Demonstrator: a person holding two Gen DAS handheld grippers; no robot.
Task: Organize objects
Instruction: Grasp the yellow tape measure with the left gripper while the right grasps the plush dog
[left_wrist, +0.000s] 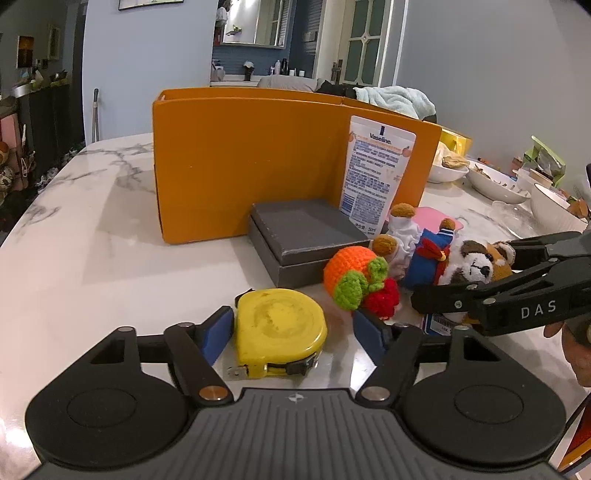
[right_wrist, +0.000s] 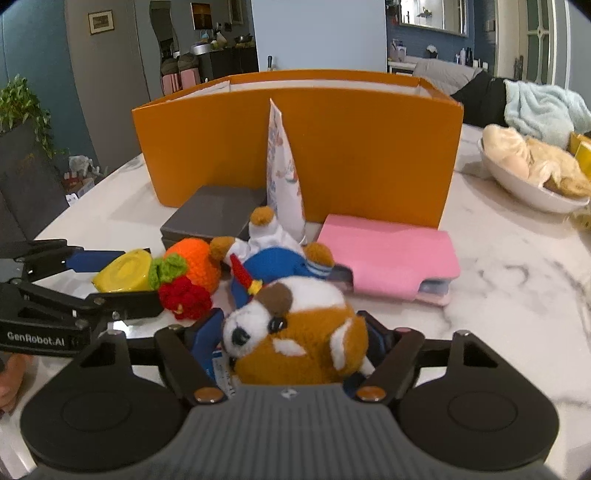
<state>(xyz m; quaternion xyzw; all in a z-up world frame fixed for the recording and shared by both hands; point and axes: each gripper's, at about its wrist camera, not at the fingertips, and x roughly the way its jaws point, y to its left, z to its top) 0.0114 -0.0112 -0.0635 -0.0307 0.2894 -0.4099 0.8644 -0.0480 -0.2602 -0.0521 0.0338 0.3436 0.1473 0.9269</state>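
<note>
An orange box (left_wrist: 251, 158) (right_wrist: 295, 144) stands open-topped on the marble table. In front of it lie a grey case (left_wrist: 306, 236), a Vaseline tube (left_wrist: 373, 177) leaning on the box, a pink wallet (right_wrist: 388, 254), a crochet orange-and-red toy (left_wrist: 354, 280) and a plush raccoon in blue clothes (right_wrist: 295, 332). My left gripper (left_wrist: 295, 332) is open with its jaws on either side of a yellow tape measure (left_wrist: 277, 332). My right gripper (right_wrist: 291, 339) has its jaws closed on the plush raccoon's head.
White bowls with food (left_wrist: 495, 181) (right_wrist: 532, 173) stand to the right of the box. A glass dish (left_wrist: 513, 218) sits near them. The marble table (left_wrist: 92, 240) stretches out to the left of the box.
</note>
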